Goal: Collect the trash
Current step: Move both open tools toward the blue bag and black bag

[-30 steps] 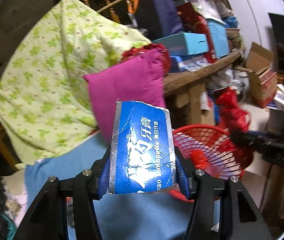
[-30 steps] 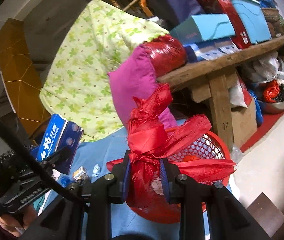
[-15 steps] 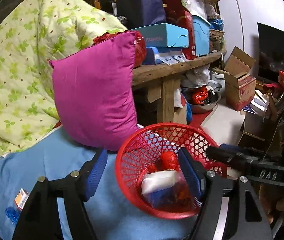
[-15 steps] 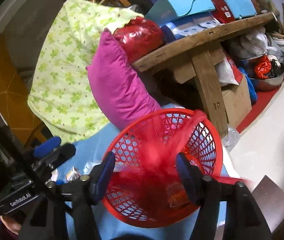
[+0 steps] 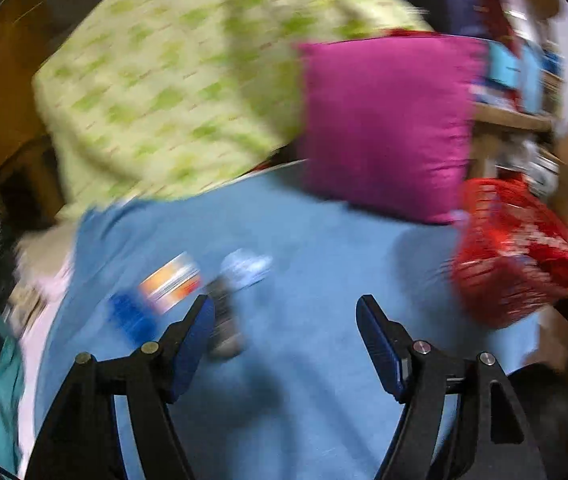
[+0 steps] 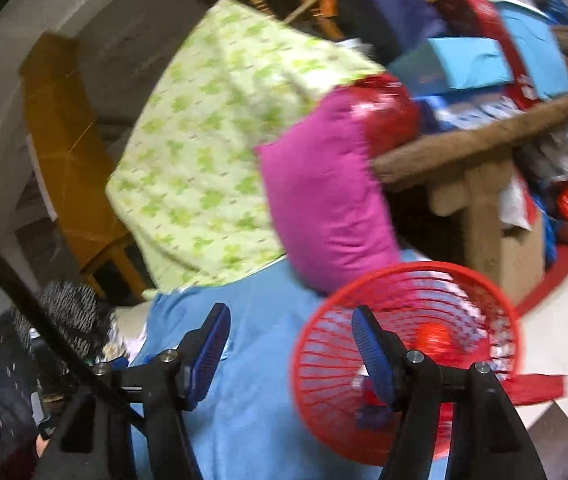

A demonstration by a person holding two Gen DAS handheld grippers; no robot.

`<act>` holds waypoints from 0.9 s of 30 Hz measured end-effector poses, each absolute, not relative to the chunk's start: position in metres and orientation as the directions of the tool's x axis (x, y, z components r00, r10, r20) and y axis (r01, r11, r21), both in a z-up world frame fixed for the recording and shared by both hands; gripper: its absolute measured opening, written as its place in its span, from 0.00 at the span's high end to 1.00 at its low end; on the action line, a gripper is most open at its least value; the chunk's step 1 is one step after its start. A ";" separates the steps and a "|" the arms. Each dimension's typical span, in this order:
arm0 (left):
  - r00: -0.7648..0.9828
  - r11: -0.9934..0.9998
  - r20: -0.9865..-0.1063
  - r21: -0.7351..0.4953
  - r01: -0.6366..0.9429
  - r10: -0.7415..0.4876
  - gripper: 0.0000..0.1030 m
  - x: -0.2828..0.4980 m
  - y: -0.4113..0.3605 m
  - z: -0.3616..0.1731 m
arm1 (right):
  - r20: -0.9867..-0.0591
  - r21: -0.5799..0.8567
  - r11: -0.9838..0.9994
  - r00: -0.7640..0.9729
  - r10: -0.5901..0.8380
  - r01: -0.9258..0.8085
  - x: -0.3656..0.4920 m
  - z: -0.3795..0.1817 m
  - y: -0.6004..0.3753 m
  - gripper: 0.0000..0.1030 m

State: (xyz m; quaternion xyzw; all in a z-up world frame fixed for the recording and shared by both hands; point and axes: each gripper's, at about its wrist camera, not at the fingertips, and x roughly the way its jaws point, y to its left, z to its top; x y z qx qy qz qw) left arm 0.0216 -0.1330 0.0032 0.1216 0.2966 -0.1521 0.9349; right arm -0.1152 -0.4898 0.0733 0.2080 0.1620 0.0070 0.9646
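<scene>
A red mesh basket (image 6: 480,292) stands on the blue sheet (image 6: 259,392) with trash inside, and a red bag (image 6: 540,386) hangs over its rim. It also shows in the blurred left wrist view (image 5: 500,280). My left gripper (image 5: 286,324) is open and empty above the sheet. Just beyond it lie an orange-and-white packet (image 5: 169,282), a blue wrapper (image 5: 129,318), a pale crumpled piece (image 5: 245,268) and a dark item (image 5: 223,330). My right gripper (image 6: 290,336) is open and empty, its right finger over the basket.
A magenta pillow (image 5: 384,124) and a green-patterned quilt (image 5: 171,92) rest at the back of the sheet. A wooden bench (image 6: 484,148) stacked with boxes stands behind the basket. Cardboard boxes sit on the floor at the right.
Both grippers let go: the blue toothpaste box and the red bag went into the basket. My left gripper then swung left toward the litter on the sheet.
</scene>
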 end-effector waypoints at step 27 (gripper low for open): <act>0.767 0.994 -0.640 -0.108 -0.024 -0.051 0.28 0.180 0.034 -0.067 | -0.660 0.550 0.826 0.541 0.520 -0.123 0.165 -0.079 -0.261 0.36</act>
